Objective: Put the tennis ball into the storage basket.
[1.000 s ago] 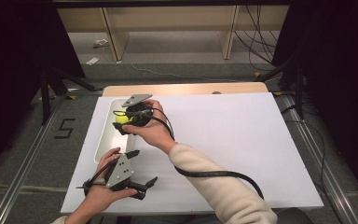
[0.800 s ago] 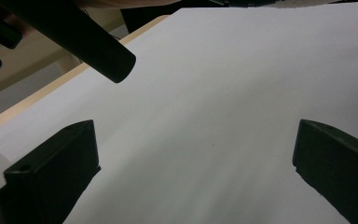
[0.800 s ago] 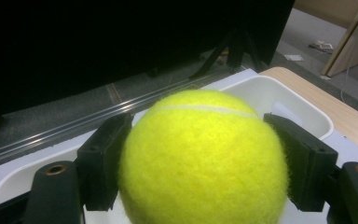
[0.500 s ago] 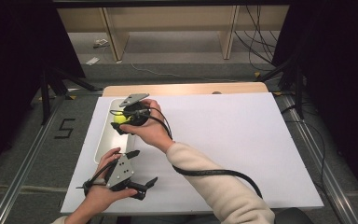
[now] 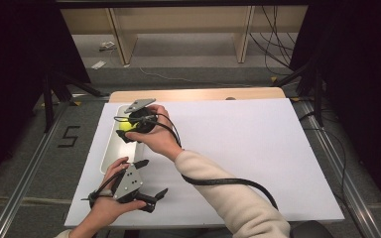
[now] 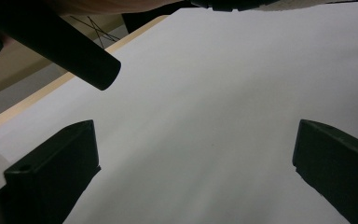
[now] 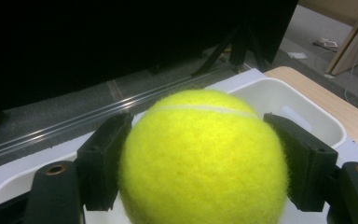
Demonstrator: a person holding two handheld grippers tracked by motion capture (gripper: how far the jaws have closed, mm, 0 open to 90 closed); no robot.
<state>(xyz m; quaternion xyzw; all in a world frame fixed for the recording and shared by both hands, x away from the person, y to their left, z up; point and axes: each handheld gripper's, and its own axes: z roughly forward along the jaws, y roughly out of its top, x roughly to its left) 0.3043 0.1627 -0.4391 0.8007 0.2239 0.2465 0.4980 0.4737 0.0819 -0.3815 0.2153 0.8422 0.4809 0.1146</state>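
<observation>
A yellow tennis ball (image 7: 203, 161) sits squeezed between both black jaws of my right gripper (image 5: 127, 128), which hovers over a white tray (image 5: 108, 151) at the table's left side; the same ball (image 5: 125, 126) shows as a small yellow patch in the high view. The tray's rim and inner wall (image 7: 307, 109) lie just behind the ball. My left gripper (image 5: 151, 186) rests low near the front left of the white table (image 5: 243, 148), its jaws wide apart with only bare white surface (image 6: 200, 140) between them.
A black cable (image 5: 218, 181) loops from the right gripper across the table under the cream sleeve (image 5: 228, 196). A wooden strip (image 5: 198, 94) edges the table's far side. Dark stands and a metal rail (image 5: 25, 178) flank the left.
</observation>
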